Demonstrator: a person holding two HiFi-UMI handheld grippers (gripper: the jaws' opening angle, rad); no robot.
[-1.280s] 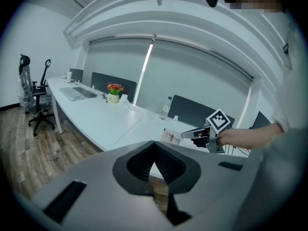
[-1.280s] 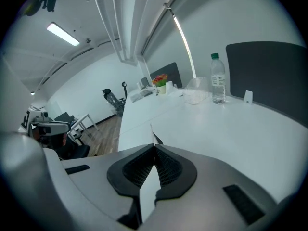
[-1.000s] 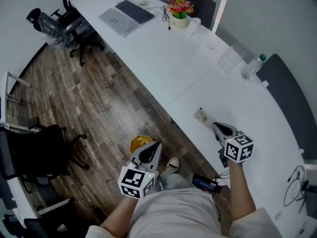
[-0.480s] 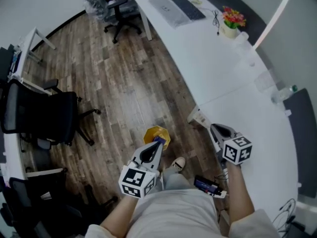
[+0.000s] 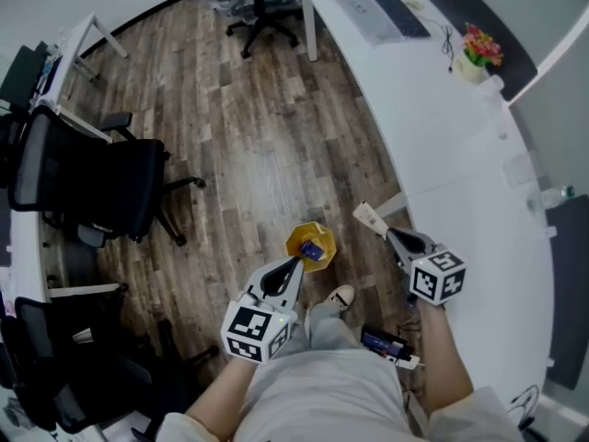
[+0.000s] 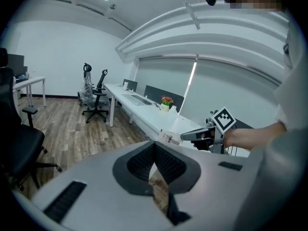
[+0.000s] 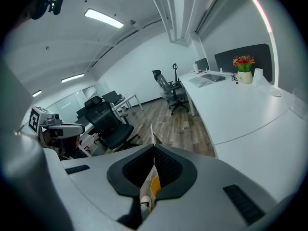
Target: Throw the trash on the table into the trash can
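A yellow trash can (image 5: 298,238) stands on the wood floor, with a blue piece of trash (image 5: 314,250) inside it. My right gripper (image 5: 387,234) is shut on a white printed wrapper (image 5: 370,217), held in the air past the desk edge, to the right of the can. In the right gripper view the wrapper (image 7: 152,134) shows as a thin edge sticking out between the jaws of the right gripper (image 7: 154,148). My left gripper (image 5: 296,263) hangs just below the can, shut and holding nothing. The left gripper view shows the left gripper (image 6: 154,146), the right gripper (image 6: 188,135) and the wrapper (image 6: 169,138).
A long white desk (image 5: 442,145) runs along the right, carrying a laptop (image 5: 364,11), a keyboard (image 5: 398,7) and a pot of flowers (image 5: 478,52). Black office chairs (image 5: 87,178) stand at the left. The person's shoe (image 5: 342,296) is just below the can.
The view has swung from the desk to the floor. My right gripper has carried the wrapper off the desk edge toward the yellow can. The left gripper now hangs next to the can.
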